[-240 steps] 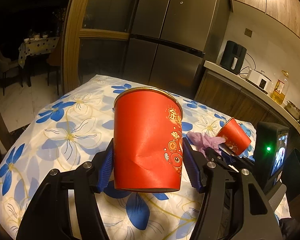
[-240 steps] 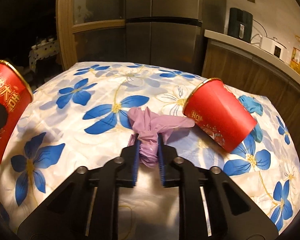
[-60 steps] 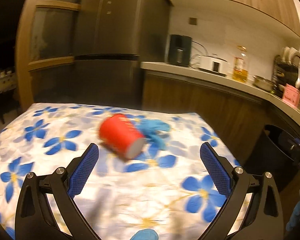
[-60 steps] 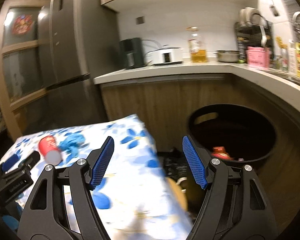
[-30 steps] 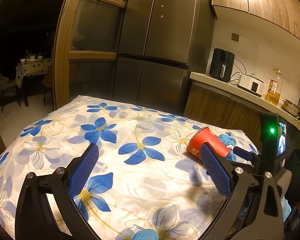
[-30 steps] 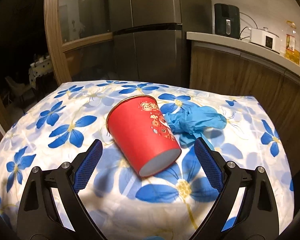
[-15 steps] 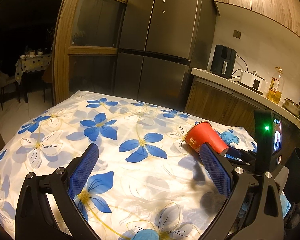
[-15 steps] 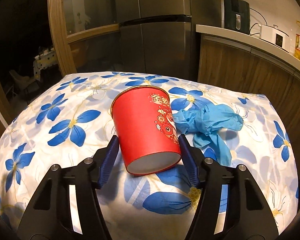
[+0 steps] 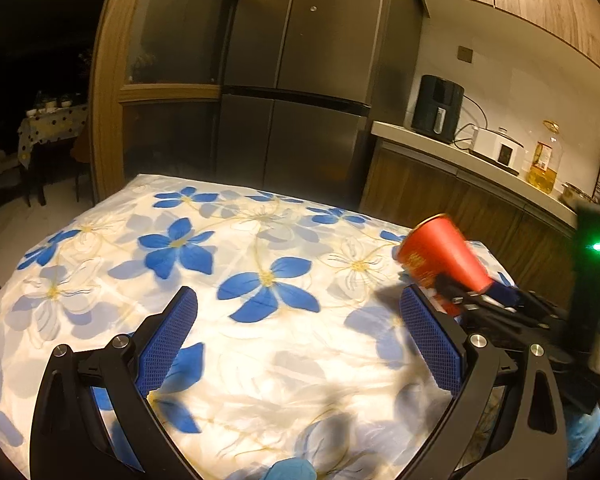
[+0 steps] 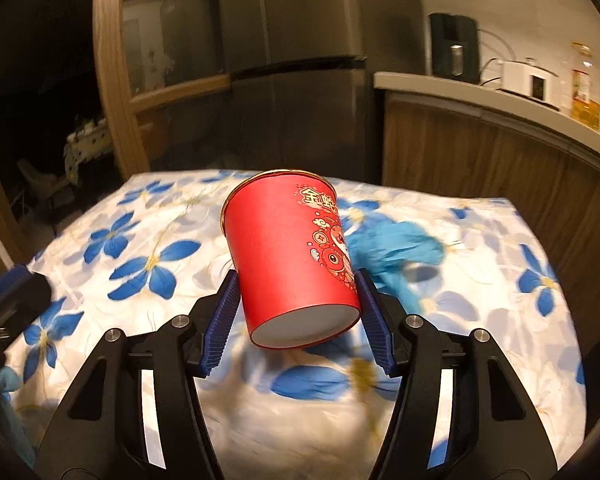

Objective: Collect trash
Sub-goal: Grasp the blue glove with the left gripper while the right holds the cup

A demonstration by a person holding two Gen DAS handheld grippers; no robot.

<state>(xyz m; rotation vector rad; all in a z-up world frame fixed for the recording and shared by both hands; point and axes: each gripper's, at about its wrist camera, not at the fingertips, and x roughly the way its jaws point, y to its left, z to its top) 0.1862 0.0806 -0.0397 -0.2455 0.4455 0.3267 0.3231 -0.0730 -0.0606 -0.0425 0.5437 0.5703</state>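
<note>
My right gripper (image 10: 296, 320) is shut on a red paper cup (image 10: 288, 256) with gold print and holds it tilted, base toward the camera, lifted off the floral tablecloth (image 10: 140, 248). A crumpled blue glove (image 10: 396, 244) lies on the cloth just behind and to the right of the cup. In the left wrist view the same cup (image 9: 440, 256) shows at the right, held by the right gripper. My left gripper (image 9: 300, 336) is open and empty above the tablecloth (image 9: 220, 264).
A steel fridge (image 9: 300, 100) and a wooden cabinet stand behind the table. A counter (image 9: 480, 160) on the right carries a black appliance, a white appliance and an oil bottle. The table's right edge drops off near the counter.
My right gripper has closed on the red cup and lifted it off the cloth, away from the blue glove. My left gripper stays open, almost still.
</note>
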